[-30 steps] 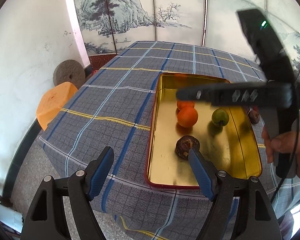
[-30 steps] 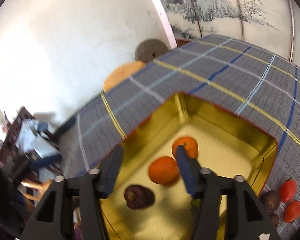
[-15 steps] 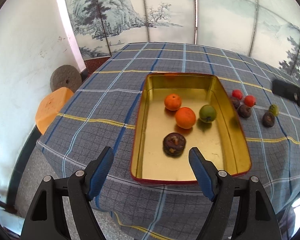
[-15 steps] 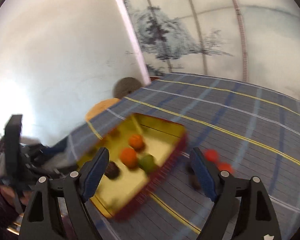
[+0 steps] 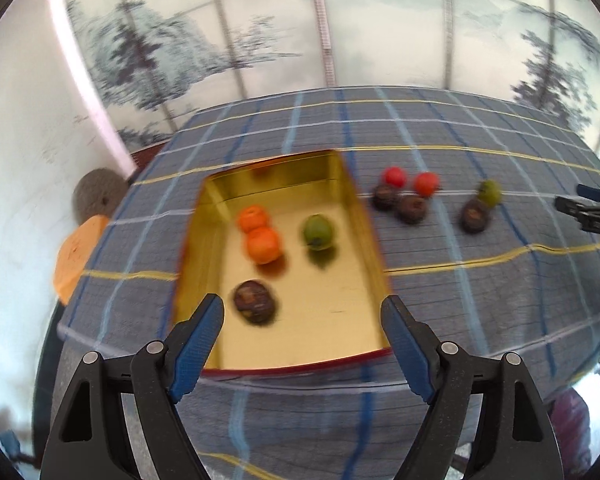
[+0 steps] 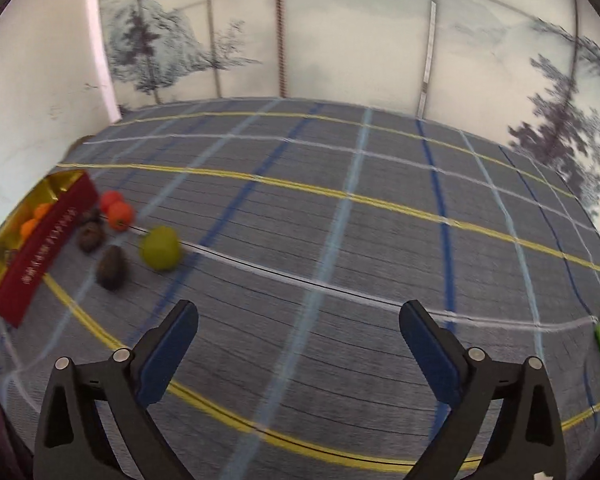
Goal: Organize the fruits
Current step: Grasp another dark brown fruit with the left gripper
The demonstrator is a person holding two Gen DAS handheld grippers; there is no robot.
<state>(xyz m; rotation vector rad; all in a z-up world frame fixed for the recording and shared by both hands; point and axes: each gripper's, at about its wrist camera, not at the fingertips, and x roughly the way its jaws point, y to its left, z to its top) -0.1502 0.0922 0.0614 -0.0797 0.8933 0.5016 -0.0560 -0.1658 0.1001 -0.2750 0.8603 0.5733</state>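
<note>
We see the left gripper (image 5: 302,320) spread wide and empty, hovering over the near end of the gold-lined rectangular metal tray with red outer walls (image 5: 362,216). The tray sits on the desk, on a grey-blue plaid cloth with yellow and blue stripes (image 5: 460,128).

Inside the tray we count two orange round fruits (image 5: 263,244), touching each other, one green round fruit (image 5: 318,232) just beside them, and one dark brown wrinkled fruit (image 5: 255,302) nearer the gripper.

Outside, right of the tray on the cloth: two small red fruits (image 5: 426,183), two dark brown fruits (image 5: 411,208) just in front of them, then apart to the right a yellow-green fruit (image 5: 489,192) touching another dark brown fruit (image 5: 475,218).

Our right gripper (image 6: 298,324) is also wide and empty, above bare cloth. The frames are motion-blurred.
</note>
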